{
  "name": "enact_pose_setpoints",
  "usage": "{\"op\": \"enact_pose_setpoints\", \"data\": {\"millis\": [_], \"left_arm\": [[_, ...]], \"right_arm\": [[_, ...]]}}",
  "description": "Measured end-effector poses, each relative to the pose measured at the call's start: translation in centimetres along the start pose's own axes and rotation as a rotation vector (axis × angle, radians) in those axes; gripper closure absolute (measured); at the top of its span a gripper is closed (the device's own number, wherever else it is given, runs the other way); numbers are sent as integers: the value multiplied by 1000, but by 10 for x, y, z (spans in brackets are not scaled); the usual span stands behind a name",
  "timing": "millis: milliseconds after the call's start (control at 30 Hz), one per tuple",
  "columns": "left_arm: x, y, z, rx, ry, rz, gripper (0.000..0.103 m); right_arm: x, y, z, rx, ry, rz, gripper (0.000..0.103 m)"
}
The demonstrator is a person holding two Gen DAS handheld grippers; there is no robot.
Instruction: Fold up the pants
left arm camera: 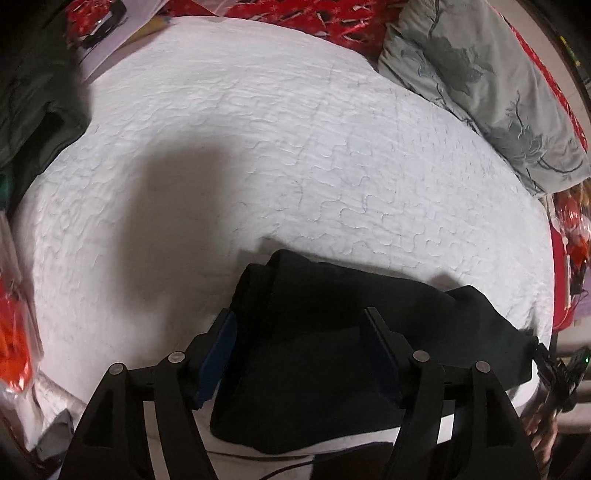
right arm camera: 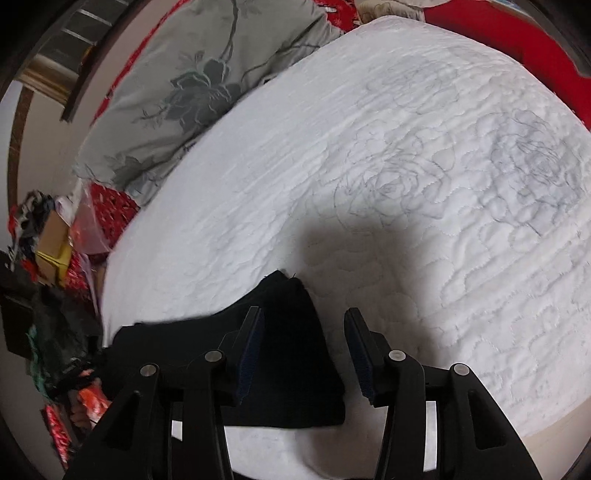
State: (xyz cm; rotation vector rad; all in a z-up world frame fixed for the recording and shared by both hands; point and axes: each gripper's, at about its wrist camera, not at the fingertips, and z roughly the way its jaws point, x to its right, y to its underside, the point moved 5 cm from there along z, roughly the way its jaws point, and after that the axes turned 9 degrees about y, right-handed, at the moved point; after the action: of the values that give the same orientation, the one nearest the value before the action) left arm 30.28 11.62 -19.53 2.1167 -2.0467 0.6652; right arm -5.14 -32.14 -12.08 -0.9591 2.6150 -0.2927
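Observation:
Black pants (left arm camera: 332, 332) lie folded into a compact bundle on the white quilted bed (left arm camera: 258, 147), near its front edge. My left gripper (left arm camera: 299, 317) is open, hovering over the bundle's left part with both blue-padded fingers apart and nothing between them. In the right wrist view the pants (right arm camera: 288, 350) show as a dark folded end with a pointed corner. My right gripper (right arm camera: 304, 317) is open above that end; its left finger is over the cloth and its right finger over the bare quilt.
A grey floral pillow (left arm camera: 480, 85) lies at the bed's far right, also in the right wrist view (right arm camera: 192, 92). Dark clothing (left arm camera: 33, 110) sits at the left edge. Red bedding (left arm camera: 314, 14) and cluttered bags (right arm camera: 55, 236) border the quilt.

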Motion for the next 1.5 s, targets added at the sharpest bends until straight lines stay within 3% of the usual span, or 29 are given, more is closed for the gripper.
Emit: {"op": "enact_pose_setpoints", "data": {"millis": [33,100,133,167,233,333,433,533,633,733,800,867,1100,1267,1500], "left_arm": [[0,-1,1,-1,-4,3,38],[-3,-3,3,17,-48,-4,72],[-12,-4,5,9,-49,-23,72],[-19,-1,4,16,-45,-51,73],[-24,4,-3,51,-45,-94,74],[-36,8,-16,116,-62,-112,75],[-50,11,-7,95,-78,-153,75],[-50,10,-4,99,-56,-174,72],[-50,11,-10,100,-18,-178,57],[-68,15,-32,134,76,-239,41],[-82,23,-47,172,133,-294,33],[-91,33,-56,184,173,-331,32],[-78,96,-41,148,292,-322,24],[-84,98,-2,94,290,-391,25],[-96,93,15,104,270,-450,25]], "right_arm": [[-2,0,2,3,2,-5,55],[-7,0,7,12,20,-30,59],[-11,0,11,13,38,-58,69],[-14,0,12,12,63,-77,86],[-20,-2,12,23,82,-97,89],[-25,-8,-1,77,25,-56,91],[-24,-11,5,74,60,-65,96],[-14,-9,16,48,116,-51,96],[-8,-5,15,45,141,-48,91],[-3,1,3,39,91,-31,90],[0,7,-7,40,61,-26,83],[2,11,-12,39,43,-17,67],[15,26,-12,5,0,25,61],[14,28,-4,-9,-44,59,60],[12,30,-2,-21,-146,97,53]]}}
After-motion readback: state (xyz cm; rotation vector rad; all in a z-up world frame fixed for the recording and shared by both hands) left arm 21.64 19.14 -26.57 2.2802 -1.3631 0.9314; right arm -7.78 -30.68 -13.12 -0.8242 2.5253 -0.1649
